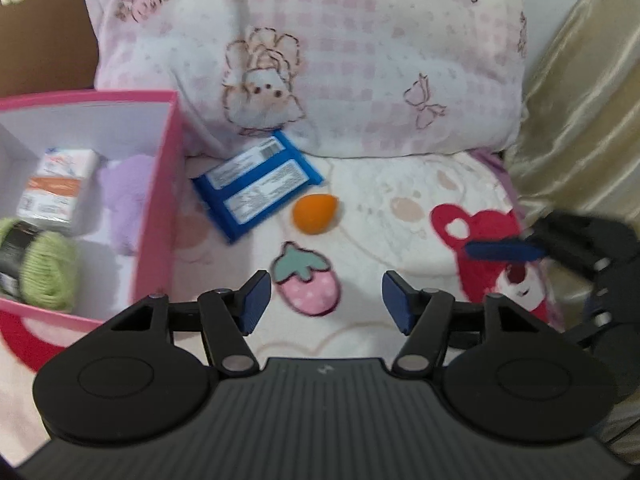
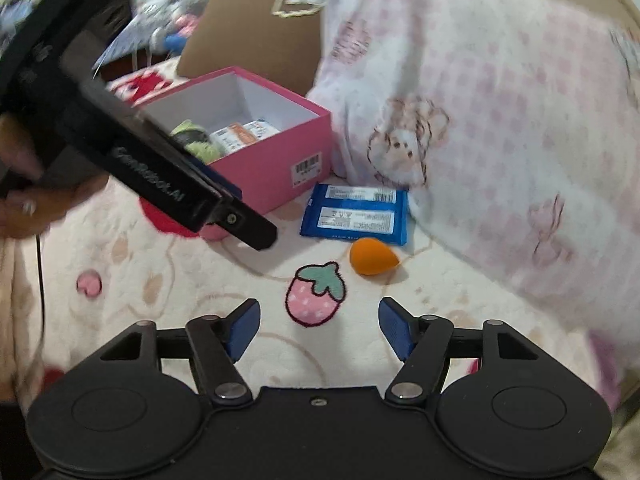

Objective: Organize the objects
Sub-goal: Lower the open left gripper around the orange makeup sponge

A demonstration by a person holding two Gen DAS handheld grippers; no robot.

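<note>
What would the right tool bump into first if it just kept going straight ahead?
Probably the orange egg-shaped sponge, which lies ahead of the open right tool. The blue packet sits just behind it. Depth is hard to judge, so it might slide past along the blanket instead.

Left gripper [image 1: 326,300] fingers apart; blue packet [image 1: 258,182], orange sponge [image 1: 315,213] beside pink box [image 1: 160,184].
</note>
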